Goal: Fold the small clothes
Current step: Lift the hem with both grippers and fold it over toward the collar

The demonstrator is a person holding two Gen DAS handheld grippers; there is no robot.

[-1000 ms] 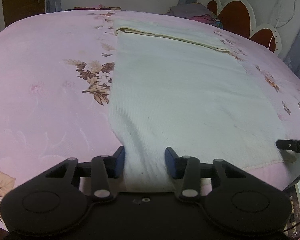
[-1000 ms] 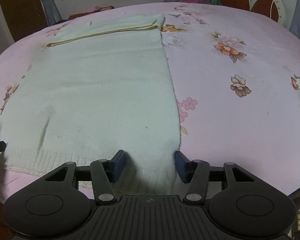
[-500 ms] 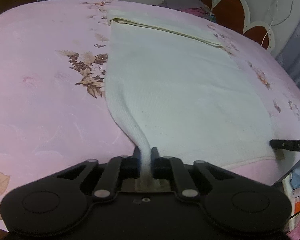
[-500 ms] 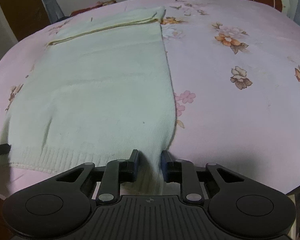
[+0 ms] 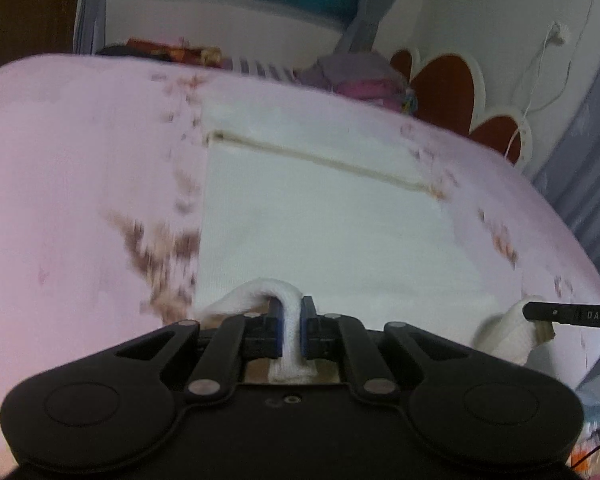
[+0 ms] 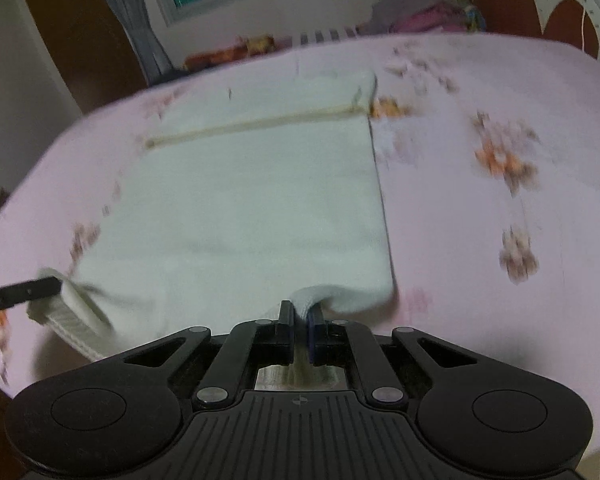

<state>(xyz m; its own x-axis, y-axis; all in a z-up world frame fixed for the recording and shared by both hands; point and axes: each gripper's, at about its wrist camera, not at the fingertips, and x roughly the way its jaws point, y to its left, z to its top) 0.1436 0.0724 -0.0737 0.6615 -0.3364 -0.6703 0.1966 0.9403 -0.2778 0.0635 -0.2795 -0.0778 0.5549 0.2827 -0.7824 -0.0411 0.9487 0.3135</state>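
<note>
The cream knitted garment (image 5: pixel 320 232) lies flat on the pink floral bedsheet (image 5: pixel 80 184); left gripper (image 5: pixel 291 320) and right gripper (image 6: pixel 300 320) each clench a near hem corner; the fold is starting; next, seemingly, carry the hem towards the far edge.

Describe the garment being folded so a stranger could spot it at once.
Find the pink floral bedspread covering the bed. Spread flat on it lies a cream knit garment, its near ribbed hem pinched up at both corners by the left gripper and right gripper. It is the only plain pale cloth there.
</note>
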